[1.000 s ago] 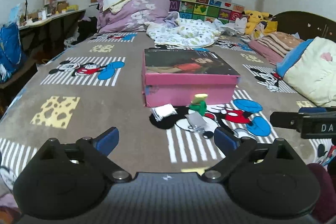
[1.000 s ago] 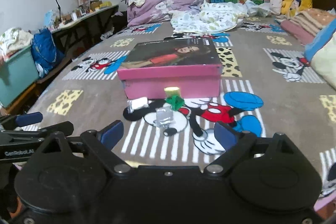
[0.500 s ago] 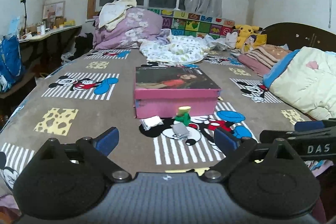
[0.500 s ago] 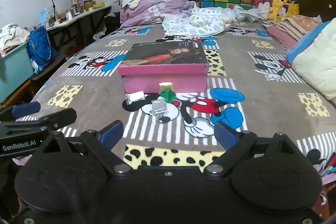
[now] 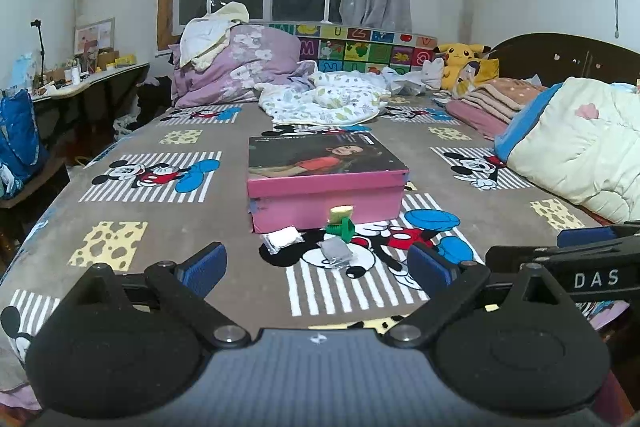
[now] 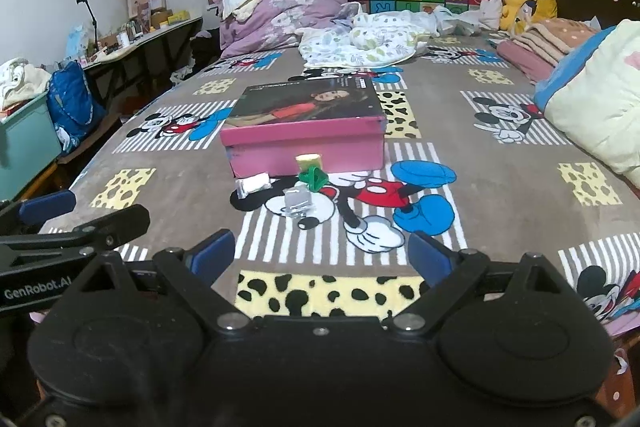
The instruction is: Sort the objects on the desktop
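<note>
A closed pink box (image 5: 324, 183) (image 6: 306, 137) with a picture lid sits mid-bed. In front of it lie a white packet (image 5: 282, 238) (image 6: 252, 183), a green clip (image 5: 342, 228) (image 6: 314, 178), a small yellow piece (image 5: 340, 213) (image 6: 309, 161) and a grey foil packet (image 5: 336, 251) (image 6: 298, 202). My left gripper (image 5: 316, 269) is open and empty, well short of them. My right gripper (image 6: 320, 259) is open and empty, also short of them. Each gripper shows at the edge of the other's view.
The bed has a Mickey Mouse blanket (image 5: 132, 215). Purple bedding (image 5: 236, 71), a floral quilt (image 5: 324, 105), a Pikachu plush (image 5: 464, 61) and folded covers (image 5: 580, 155) lie at the back and right. A cluttered desk (image 6: 140, 35) stands left.
Both grippers have pulled back and risen, so the box and small items look farther away. Both stay open and empty.
</note>
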Demonstrator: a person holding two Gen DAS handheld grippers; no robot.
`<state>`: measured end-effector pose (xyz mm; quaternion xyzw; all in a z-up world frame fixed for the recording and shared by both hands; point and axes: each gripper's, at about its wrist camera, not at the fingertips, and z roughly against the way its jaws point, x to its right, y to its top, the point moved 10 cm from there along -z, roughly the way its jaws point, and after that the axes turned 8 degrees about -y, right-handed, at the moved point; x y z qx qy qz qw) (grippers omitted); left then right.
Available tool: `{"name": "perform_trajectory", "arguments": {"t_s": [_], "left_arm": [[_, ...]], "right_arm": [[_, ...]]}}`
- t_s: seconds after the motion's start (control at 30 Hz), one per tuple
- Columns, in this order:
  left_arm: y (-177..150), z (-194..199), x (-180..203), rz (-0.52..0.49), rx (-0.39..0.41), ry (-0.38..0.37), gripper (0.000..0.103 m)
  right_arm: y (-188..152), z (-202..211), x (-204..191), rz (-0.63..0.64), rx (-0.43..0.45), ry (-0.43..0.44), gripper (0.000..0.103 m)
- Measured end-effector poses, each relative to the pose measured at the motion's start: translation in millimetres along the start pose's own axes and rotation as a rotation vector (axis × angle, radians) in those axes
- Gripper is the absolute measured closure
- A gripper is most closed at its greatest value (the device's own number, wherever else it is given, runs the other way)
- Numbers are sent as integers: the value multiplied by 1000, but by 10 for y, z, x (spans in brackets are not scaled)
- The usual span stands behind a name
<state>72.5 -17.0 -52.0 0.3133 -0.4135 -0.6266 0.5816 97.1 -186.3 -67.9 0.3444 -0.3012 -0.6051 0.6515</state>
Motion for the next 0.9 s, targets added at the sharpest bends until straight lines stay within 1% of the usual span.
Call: {"name": "perform_trajectory", "arguments": {"t_s": [0.63,0.73,0.8,0.9], "left_arm": [[-34,-1,-127,34,-14,8,6],[-31,4,-138,29,-11,11,6],[-31,3,-139,11,-6,17,6],[-33,-5,-163,19,-6,27,6]], "right_arm": [[53,50,-113,28,17,28,9],[66,45,-126,34,19,28,9],[31,52,-202,33,21,21,9],[16,41,-220,40,15,18,9]]}}
